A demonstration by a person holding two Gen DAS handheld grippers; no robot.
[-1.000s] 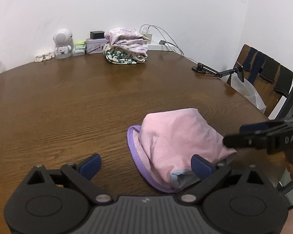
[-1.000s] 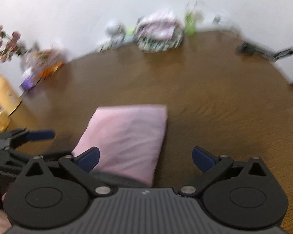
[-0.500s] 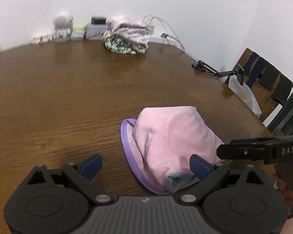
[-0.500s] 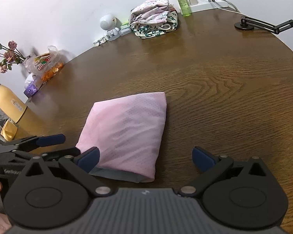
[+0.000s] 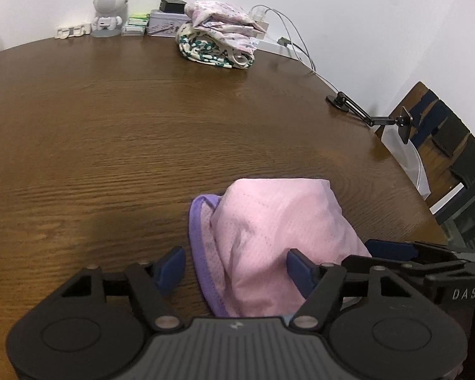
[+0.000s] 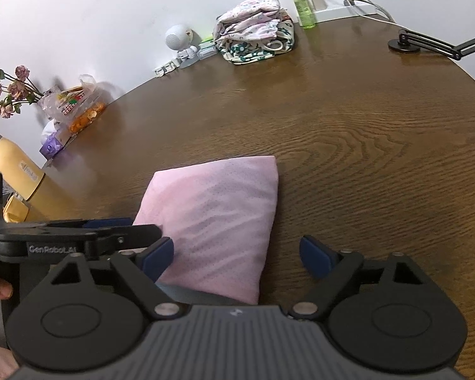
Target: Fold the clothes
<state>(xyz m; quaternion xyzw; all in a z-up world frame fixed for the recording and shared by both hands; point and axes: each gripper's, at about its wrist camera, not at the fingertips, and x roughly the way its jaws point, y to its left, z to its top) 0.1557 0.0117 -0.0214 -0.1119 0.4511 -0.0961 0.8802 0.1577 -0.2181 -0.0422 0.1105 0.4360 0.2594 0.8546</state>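
A folded pink garment (image 5: pixel 275 231) with a purple trim lies on the brown wooden table (image 5: pixel 110 145). My left gripper (image 5: pixel 236 266) straddles its near left corner; the jaws are closing, one pad over the pink cloth, the other beside the purple edge, neither pressing. In the right wrist view the garment (image 6: pixel 218 209) lies just ahead. My right gripper (image 6: pixel 237 256) has its jaws closing with the near edge between them, pads apart from it. Each gripper shows side-on in the other's view: the right gripper (image 5: pixel 380 248) and the left gripper (image 6: pixel 142 226).
A pile of folded patterned clothes (image 5: pixel 218 41) sits at the table's far edge beside a white robot figure (image 5: pixel 109 12). A black jointed arm (image 5: pixel 364 114) and a chair (image 5: pixel 443 133) are at the right. A yellow bottle (image 6: pixel 19 171) and snack bag (image 6: pixel 76 107) stand left.
The left gripper has come closer over the garment's corner and its jaws have narrowed. The right gripper's jaws have narrowed a little; its view was blurred and is now steady.
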